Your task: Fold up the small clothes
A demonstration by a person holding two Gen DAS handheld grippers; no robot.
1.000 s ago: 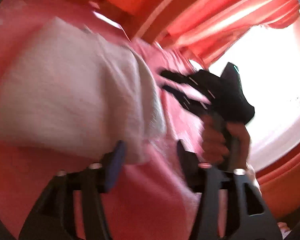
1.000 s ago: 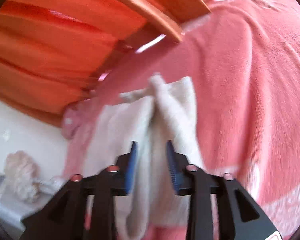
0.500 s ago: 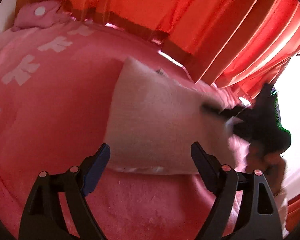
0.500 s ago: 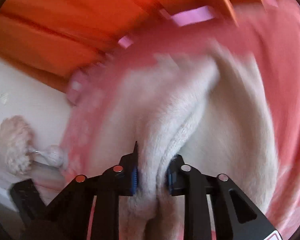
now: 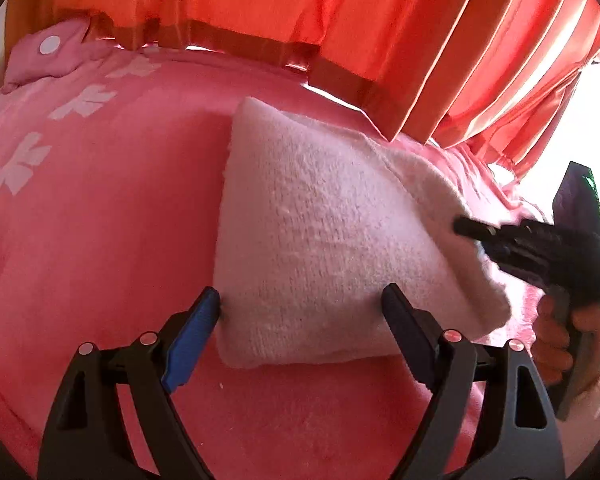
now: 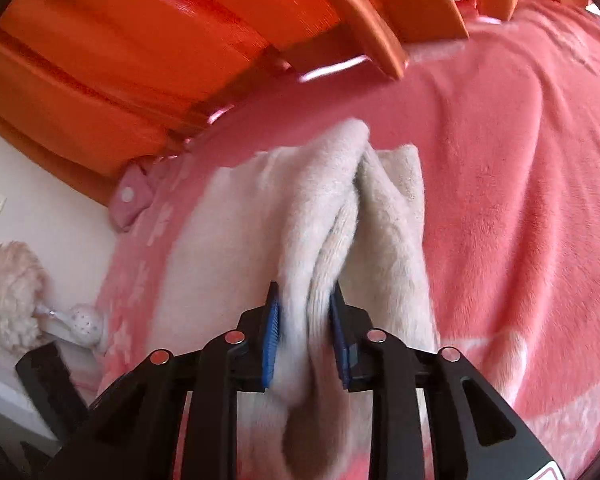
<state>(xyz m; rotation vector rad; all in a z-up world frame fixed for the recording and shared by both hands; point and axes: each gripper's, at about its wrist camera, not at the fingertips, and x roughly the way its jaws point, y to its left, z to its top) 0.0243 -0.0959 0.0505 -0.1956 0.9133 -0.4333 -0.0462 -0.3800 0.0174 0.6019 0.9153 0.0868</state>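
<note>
My right hand-held gripper [image 6: 305, 328] is clamped on a bunched fold of the cream knit garment [image 5: 324, 236], the blue pads pinching several layers at the garment's near end as that camera sees it. My left hand-held gripper [image 5: 300, 312] hangs with its jaws spread wide and nothing between them, the fingertips to either side of the garment's near edge; I can't tell whether they touch the fabric.

The garment lies on the pink bed [image 5: 100, 208], toward the bed edge under the orange curtain [image 5: 340, 20], already doubled into a rough wedge. From my left side it sits straight ahead, and its long axis runs from the pointed corner near the curtain down to the wide end on the right, where my right hand-held gripper holds it. So the right is the one in command of the cloth. I judge the next move turns on carrying that held end across toward the left-hand edge, with the left ready to pin or catch.
</note>
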